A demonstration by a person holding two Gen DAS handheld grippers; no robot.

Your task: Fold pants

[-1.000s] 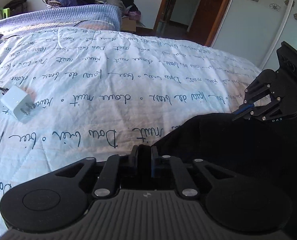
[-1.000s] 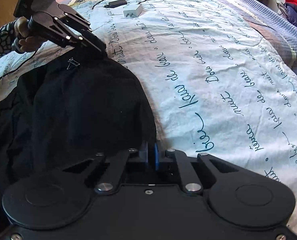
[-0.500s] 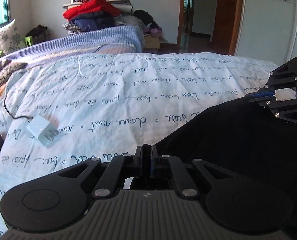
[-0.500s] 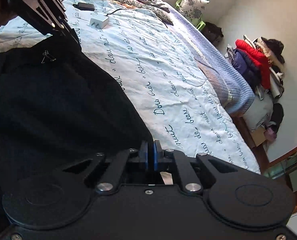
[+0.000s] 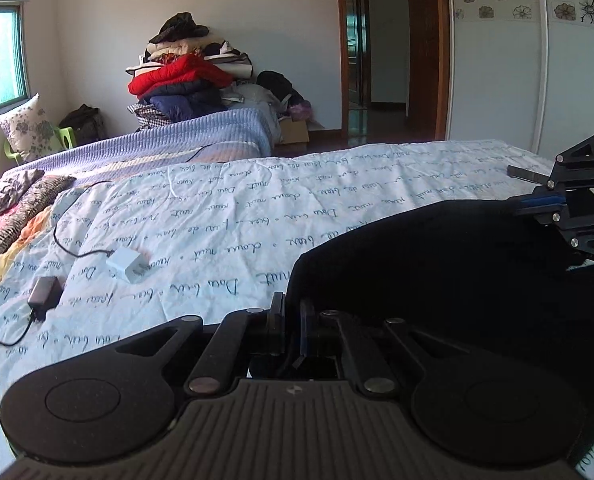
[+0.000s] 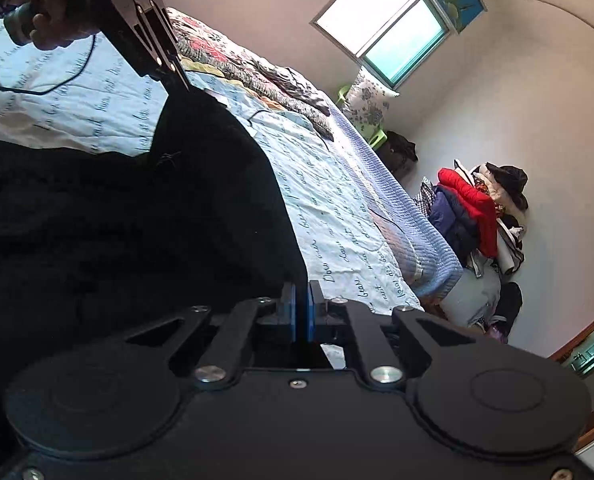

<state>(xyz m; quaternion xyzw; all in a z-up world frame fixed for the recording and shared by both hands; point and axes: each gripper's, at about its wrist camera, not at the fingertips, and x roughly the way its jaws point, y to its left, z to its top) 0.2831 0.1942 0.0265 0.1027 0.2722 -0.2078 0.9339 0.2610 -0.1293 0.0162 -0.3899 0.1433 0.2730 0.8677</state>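
I have the black pants (image 5: 437, 272) pinched in both my left gripper (image 5: 293, 320) and my right gripper (image 6: 301, 308), their top edge stretched between the two, the cloth hanging toward the near edge of the bed (image 5: 257, 208).

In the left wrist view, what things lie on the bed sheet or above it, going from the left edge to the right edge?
Black adapter → white charger → left gripper, shut on the black pants → right gripper, holding the far corner of the pants.
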